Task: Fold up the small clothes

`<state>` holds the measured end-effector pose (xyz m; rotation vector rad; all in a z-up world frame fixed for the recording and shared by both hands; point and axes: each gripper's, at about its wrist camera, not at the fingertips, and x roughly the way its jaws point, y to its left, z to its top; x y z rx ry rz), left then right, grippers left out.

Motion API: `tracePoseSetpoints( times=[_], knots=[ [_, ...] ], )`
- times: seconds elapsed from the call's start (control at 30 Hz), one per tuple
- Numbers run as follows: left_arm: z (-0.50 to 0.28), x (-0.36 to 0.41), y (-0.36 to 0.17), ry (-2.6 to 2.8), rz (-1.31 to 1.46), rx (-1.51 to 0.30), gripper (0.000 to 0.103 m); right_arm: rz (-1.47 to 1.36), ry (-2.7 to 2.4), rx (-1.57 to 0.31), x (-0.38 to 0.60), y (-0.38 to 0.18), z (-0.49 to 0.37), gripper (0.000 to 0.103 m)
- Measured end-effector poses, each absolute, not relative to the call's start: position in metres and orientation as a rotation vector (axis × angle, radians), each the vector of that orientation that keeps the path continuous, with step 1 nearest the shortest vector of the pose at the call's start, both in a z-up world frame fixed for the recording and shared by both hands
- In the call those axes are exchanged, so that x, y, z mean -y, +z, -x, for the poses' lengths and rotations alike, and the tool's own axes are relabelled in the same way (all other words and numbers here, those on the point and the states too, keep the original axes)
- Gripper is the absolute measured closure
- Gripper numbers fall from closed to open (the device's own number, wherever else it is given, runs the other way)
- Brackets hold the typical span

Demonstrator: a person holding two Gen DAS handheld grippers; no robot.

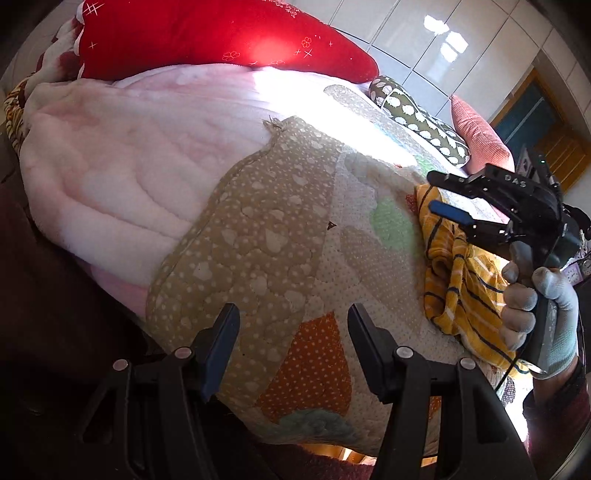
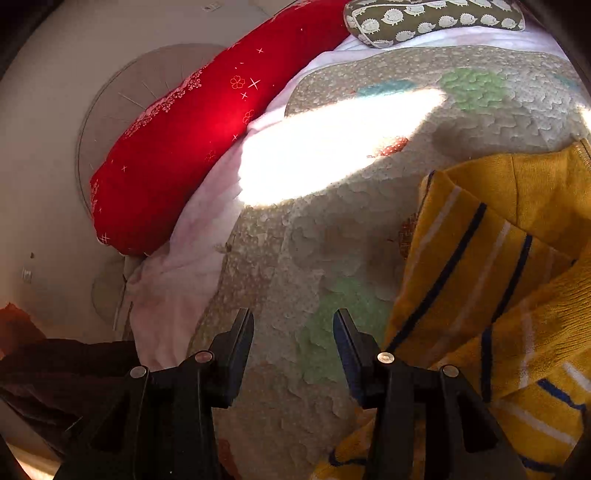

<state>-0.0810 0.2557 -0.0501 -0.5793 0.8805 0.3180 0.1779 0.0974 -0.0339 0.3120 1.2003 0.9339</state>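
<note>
Your left gripper (image 1: pixel 291 343) has its jaws wide apart, nothing between them, hovering over the near left part of the quilted patchwork bedspread with beige, orange and green dotted patches (image 1: pixel 280 236). Your right gripper (image 1: pixel 443 197) is also spread, jaws empty, held in your grey-gloved right hand (image 1: pixel 535 306) just above the crumpled mustard-yellow knit garment with navy and white stripes (image 1: pixel 458 280). That garment sits bunched on the right side of the bedspread, unfolded; in the right wrist view it fills the right half, touching or just beside the right finger (image 2: pixel 354 350); can't tell which. Fluffy pale pink blanket (image 1: pixel 122 170) lies left of the bedspread, long red bolster pillow with white star print (image 1: pixel 207 33) at the far edge, olive hedgehog-print cushion (image 1: pixel 417 114) far right.
</note>
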Motion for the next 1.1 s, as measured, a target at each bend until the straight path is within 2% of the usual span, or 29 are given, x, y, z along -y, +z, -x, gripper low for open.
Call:
tracePoseSetpoints(
  times=[0.2, 0.3, 0.4, 0.6, 0.8, 1.0, 1.1],
  knots=[
    [0.077, -0.254, -0.051, 0.3, 0.595, -0.878, 0.043, -0.216, 0.778, -1.048, -0.028, 0.01, -0.156, 0.053],
    [0.071, -0.247, -0.051, 0.284, 0.582, -0.884, 0.043, -0.128, 0.661, -1.048, -0.002, 0.003, -0.154, 0.053],
    [0.067, -0.237, -0.049, 0.259, 0.565, -0.891, 0.043, -0.162, 0.568, -1.122, 0.014, -0.02, -0.165, 0.058],
    [0.066, -0.228, -0.044, 0.262, 0.531, -0.892, 0.043, -0.3, 0.719, -1.108, -0.022, -0.033, -0.195, 0.059],
    [0.067, -0.229, -0.045, 0.283, 0.534, -0.908, 0.043, -0.295, 0.798, -1.24, -0.08, -0.067, -0.206, 0.059],
    [0.062, -0.214, -0.035, 0.278, 0.469, -0.915, 0.043, -0.445, 0.867, -1.047, 0.002, -0.003, -0.171, 0.057],
    [0.047, -0.189, -0.028, 0.215, 0.432, -0.925, 0.043, -0.508, 0.805, -0.939, 0.09, 0.027, -0.146, 0.045]
  ],
)
